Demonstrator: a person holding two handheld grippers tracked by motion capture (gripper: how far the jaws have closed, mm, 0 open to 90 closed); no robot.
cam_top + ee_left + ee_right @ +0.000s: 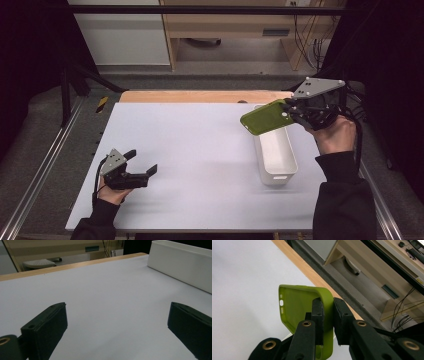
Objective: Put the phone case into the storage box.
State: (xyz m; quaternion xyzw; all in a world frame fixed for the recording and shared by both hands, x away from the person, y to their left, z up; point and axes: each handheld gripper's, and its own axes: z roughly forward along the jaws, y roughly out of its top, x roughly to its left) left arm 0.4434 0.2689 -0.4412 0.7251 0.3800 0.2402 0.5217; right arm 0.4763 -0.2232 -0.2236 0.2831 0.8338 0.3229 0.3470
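Nearest us, our left gripper (141,163) rests low over the white table (190,150), its jaws spread wide with nothing between them. Further out, our right gripper (289,108) is raised above the far end of the white bin (275,155), its jaws pinched on the side wall of the green phone case (265,118), one pad inside the shell and one outside. We judge the case light, thin and rubbery, likely to flex and sag from a one-edge grip. Holding by the wall near a corner, where it is stiffest, seems safest to us.
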